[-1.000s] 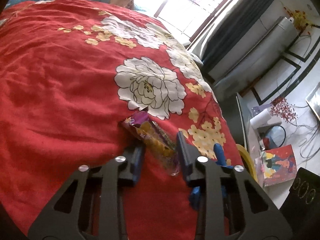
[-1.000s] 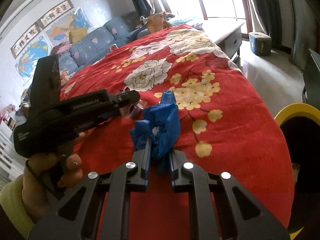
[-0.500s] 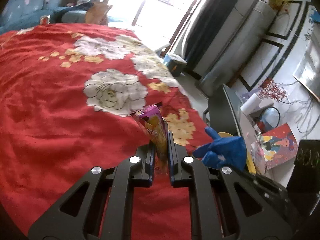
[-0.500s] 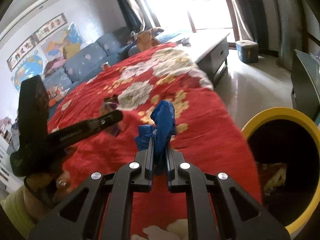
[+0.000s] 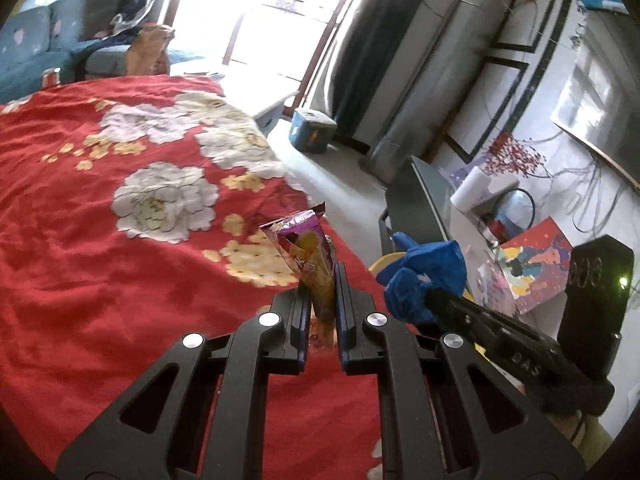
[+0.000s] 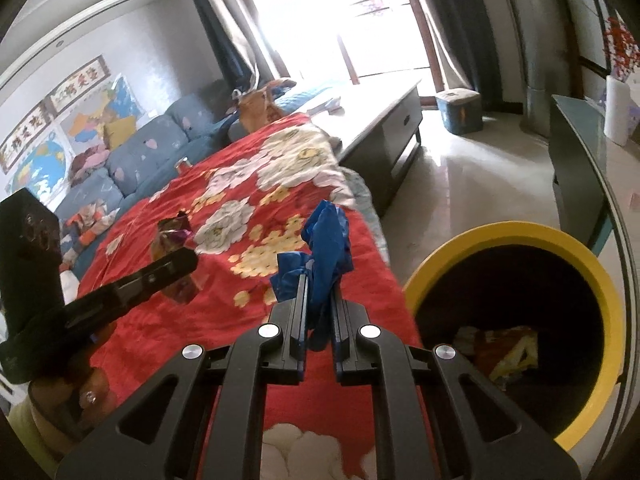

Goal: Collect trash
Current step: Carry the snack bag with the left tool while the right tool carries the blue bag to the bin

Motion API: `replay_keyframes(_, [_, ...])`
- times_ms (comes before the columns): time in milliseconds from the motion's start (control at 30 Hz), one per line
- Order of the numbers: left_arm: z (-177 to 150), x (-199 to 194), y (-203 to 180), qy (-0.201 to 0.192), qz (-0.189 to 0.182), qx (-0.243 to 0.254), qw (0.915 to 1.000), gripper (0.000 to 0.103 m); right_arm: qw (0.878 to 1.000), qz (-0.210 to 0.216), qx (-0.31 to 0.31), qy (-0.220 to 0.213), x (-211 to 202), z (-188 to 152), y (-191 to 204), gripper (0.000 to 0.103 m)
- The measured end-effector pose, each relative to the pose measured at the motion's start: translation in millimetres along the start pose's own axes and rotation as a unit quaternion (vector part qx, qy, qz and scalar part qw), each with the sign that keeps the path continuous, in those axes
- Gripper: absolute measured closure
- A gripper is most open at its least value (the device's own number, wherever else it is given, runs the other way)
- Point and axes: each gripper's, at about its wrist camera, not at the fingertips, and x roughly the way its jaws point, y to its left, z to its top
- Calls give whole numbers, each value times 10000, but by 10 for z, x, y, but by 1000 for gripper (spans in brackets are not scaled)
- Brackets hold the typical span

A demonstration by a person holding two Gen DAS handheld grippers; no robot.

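Observation:
My left gripper [image 5: 322,276] is shut on a purple and yellow snack wrapper [image 5: 308,252], held upright above the red flowered bedspread [image 5: 100,272]. My right gripper [image 6: 319,286] is shut on a crumpled blue glove [image 6: 328,240], held above the bed's edge. The yellow-rimmed bin [image 6: 516,236] stands on the floor just right of the right gripper, with some trash at its bottom. The glove [image 5: 424,280] and right gripper also show in the left wrist view, over a sliver of the bin rim [image 5: 384,260]. The wrapper [image 6: 172,240] and left gripper show in the right wrist view.
A grey TV stand [image 6: 576,168] with a paper roll [image 6: 618,108] runs along the right wall. A low cabinet [image 6: 392,136] and a blue box [image 6: 460,114] stand beyond the bed. A blue sofa [image 6: 136,156] lies behind the bed.
My left gripper shut on the wrapper and lifted it off the bedspread. Both grippers have swung right, toward the bin, with their loads.

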Motion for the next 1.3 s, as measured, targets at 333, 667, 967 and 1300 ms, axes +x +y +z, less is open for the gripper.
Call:
replay_keyframes(333, [-63, 22, -381, 119, -224, 378, 9990, 97, 9992, -256, 219, -227, -237, 55, -303, 94])
replay_keyframes(667, [-166, 129, -741, 290, -388, 779, 9958, 97, 9973, -441, 456, -371, -431, 61, -575, 94])
replay_keyframes(967, [-277, 243, -1006, 455, -552, 1052, 9919, 96, 9942, -596, 772, -454, -563, 47, -894, 94])
replay_keyframes(1300, [-378, 406, -1297, 643, -690, 1438, 9851, 96, 9899, -786, 1107, -397, -615, -42, -1260, 94])
